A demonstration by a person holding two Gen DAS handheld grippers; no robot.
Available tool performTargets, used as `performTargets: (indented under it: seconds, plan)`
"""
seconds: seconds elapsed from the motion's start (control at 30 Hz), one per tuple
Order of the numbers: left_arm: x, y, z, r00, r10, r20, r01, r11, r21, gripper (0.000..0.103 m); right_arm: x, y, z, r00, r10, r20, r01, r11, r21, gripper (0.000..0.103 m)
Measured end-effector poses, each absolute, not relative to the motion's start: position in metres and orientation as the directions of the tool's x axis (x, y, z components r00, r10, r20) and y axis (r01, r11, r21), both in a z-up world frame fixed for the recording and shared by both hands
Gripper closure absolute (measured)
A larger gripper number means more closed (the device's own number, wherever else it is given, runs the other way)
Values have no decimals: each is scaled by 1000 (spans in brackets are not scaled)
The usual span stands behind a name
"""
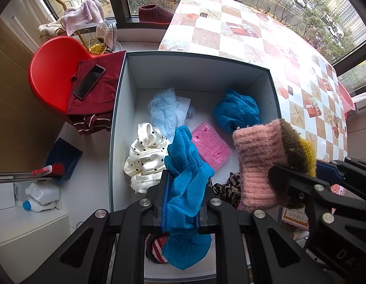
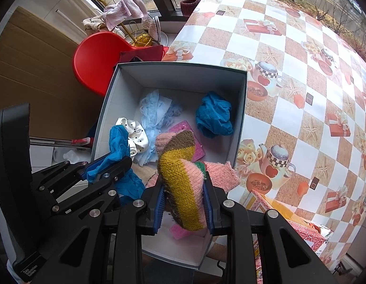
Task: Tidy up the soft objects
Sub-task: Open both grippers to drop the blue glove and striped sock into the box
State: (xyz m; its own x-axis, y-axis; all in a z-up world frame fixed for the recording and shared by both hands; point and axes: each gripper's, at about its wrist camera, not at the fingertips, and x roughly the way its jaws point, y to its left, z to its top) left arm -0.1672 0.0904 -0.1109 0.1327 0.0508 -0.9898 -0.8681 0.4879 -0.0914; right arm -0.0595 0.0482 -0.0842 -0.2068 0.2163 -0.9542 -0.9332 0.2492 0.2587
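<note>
Both tools loaded over the box

My left tool (image 1: 181,197) is clamped on a blue cloth (image 1: 186,165), right tool (image 2: 184,203) pinching a striped knit piece (image 2: 183,184), both dangling above the open box (image 2: 242,108).

- The left gripper (image 1: 181,203) covers the near wall of the grey box (image 1: 116,108) in the left wrist view; that wall runs under the black frame and out of sight.
- A red-and-white striped item (image 1: 155,246) inside the box shows only as a sliver under the blue cloth (image 1: 185,177); what it is cannot be told.
- A leopard-print fabric (image 1: 224,190) near the box's right wall is mostly hidden behind the pink knit piece (image 1: 256,163).
- In the right wrist view the knit piece covers much of the pink sponge (image 2: 181,127) on the box floor.
- The phone (image 1: 89,81) left of the box shows only a dark screen.
</note>
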Motion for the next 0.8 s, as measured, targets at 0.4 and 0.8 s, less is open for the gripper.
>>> performTargets:
  seconds: [0.4, 0.8]
  plan:
    - [-166, 92, -112, 130, 43, -991, -864, 494, -92, 85, -54, 54, -86, -198, 213, -957, -931, 266, 252, 74]
    - [-159, 76, -113, 104, 65, -992, -821, 569, -49, 18, -52, 53, -80, -192, 215, -958, -932, 267, 247, 17]
